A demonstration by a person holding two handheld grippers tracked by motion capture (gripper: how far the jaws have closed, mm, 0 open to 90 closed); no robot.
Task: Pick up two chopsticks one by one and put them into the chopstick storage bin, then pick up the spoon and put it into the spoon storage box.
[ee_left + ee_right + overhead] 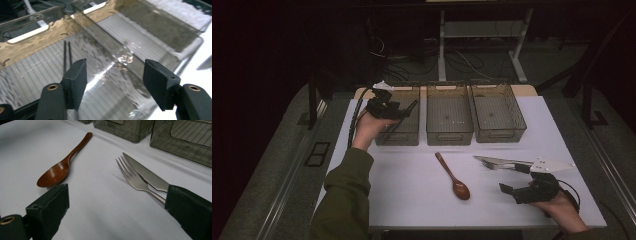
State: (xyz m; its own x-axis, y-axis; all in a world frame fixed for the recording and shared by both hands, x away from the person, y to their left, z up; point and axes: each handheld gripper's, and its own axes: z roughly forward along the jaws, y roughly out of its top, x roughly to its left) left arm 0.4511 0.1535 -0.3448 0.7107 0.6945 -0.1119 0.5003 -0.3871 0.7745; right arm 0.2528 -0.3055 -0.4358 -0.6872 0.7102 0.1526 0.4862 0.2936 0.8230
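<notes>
My left gripper (404, 111) hovers over the left clear bin (408, 134) at the back of the table. In the left gripper view its jaws (115, 82) stand open with nothing between the pads. Two thin black sticks (67, 51) lie on the ribbed floor of that bin, running under the left jaw. My right gripper (510, 193) rests low near the table's front right, open (117, 212) and holding nothing. A brown wooden spoon (454, 179) (62, 167) lies to its left. A metal fork (132, 178) and knife (150, 177) lie side by side just beyond it (497, 162).
Three clear plastic bins stand in a row at the back: the left one, the middle bin (449, 134) and the right bin (499, 134). The white tabletop (412, 195) ends close to the right hand. Dark floor and table legs lie beyond.
</notes>
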